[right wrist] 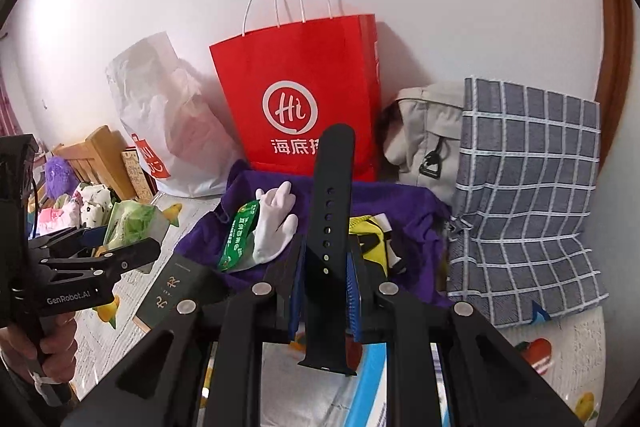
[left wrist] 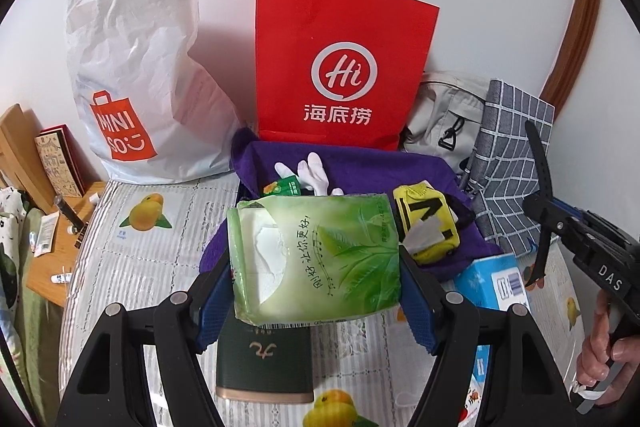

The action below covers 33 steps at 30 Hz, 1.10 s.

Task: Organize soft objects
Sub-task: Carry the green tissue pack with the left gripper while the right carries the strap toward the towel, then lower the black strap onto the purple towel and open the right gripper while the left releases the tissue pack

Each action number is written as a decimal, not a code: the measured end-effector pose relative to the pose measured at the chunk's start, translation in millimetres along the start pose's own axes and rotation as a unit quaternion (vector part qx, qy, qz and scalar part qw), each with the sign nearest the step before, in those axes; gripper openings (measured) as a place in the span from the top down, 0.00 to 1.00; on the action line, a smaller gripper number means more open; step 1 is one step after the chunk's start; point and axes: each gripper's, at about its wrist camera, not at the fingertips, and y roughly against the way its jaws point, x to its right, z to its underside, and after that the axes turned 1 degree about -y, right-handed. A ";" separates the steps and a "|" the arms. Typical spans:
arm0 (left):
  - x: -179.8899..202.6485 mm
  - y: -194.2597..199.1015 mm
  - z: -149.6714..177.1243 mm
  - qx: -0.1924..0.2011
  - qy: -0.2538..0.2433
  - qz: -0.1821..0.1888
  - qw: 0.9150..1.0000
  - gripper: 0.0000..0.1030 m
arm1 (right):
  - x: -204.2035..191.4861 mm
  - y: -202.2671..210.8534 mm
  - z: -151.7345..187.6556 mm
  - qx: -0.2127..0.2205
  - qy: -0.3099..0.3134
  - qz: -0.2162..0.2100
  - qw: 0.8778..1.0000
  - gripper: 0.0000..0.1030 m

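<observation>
My left gripper (left wrist: 316, 267) is shut on a green tissue pack (left wrist: 320, 247), its blue pads pressing both sides, held above the patterned bed cover. In the right wrist view that pack (right wrist: 132, 223) shows at far left in the left gripper (right wrist: 120, 239). A black watch strap (right wrist: 330, 219) stands upright, with my right gripper (right wrist: 328, 251) shut on it; the strap (left wrist: 538, 171) also shows at the right of the left wrist view. Beyond both lies a purple cloth (left wrist: 360, 163) with a white glove (left wrist: 316, 173), a green sachet (left wrist: 286, 187) and a yellow pouch (left wrist: 428, 227) on it.
A red paper bag (left wrist: 344, 67) and a white plastic bag (left wrist: 136, 67) stand against the wall. A beige backpack (left wrist: 444, 115) and grey checked cloth (left wrist: 516, 155) lie at right. A dark green box (left wrist: 264, 359) and blue box (left wrist: 492, 279) rest on the bed; a wooden table (left wrist: 52, 259) stands left.
</observation>
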 end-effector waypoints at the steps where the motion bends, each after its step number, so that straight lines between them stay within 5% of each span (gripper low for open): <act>1: -1.0 -1.1 -1.3 0.001 0.001 0.000 1.000 0.30 | 0.8 -3.1 -1.3 -0.002 -0.001 -0.002 1.000 0.82; 18: -9.9 -28.7 -33.8 0.007 0.005 -0.013 1.000 0.30 | 17.9 -46.7 -44.5 0.007 -0.013 -0.002 1.000 0.82; 33: -19.3 -102.2 -45.4 -0.040 0.042 0.007 0.998 0.30 | 51.6 -107.1 -27.8 -0.049 -0.026 -0.013 0.998 0.82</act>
